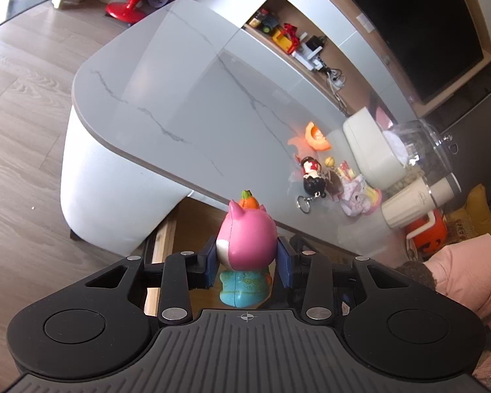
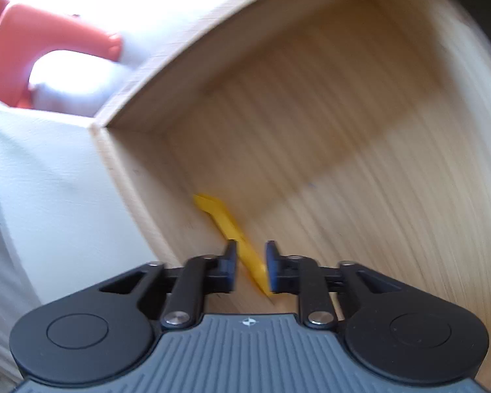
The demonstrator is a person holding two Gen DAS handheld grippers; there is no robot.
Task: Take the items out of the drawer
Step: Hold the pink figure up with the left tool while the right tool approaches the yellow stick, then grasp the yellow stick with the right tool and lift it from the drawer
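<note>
Clearly, two steps run together here. The left gripper (image 1: 247, 260) is clenched on a pink toy (image 1: 245, 239), its blue pads pressing both flanks, and holds it in the air above the near edge of the table (image 1: 167, 75), with the wooden drawer (image 1: 167, 239) showing below at about 8 o'clock of the toy. The earlier items, a doll keychain (image 1: 312, 177) and an orange piece (image 1: 316, 136), lie on the table at about 2 o'clock from the toy, near a white box (image 1: 370, 150). The right gripper (image 2: 251, 267) points down into the drawer (image 2: 343, 131), and a yellow strip (image 2: 232, 226) runs between its jaws; the picture is blurred and a small gap seems to remain at each pad, so a real grip cannot be told, though the jaws read as nearly shut. The strip lies close along the left wall of the drawer, toward 11 o'clock. Probably the next move asks the left hand to carry the toy forward and set it on bare table, which is wide open from 10 to 12 o'clock. The right hand has little room on its left, because of the wall, but free floor to 1 and 2 o'clock, so a straight lift seems safest.
</note>
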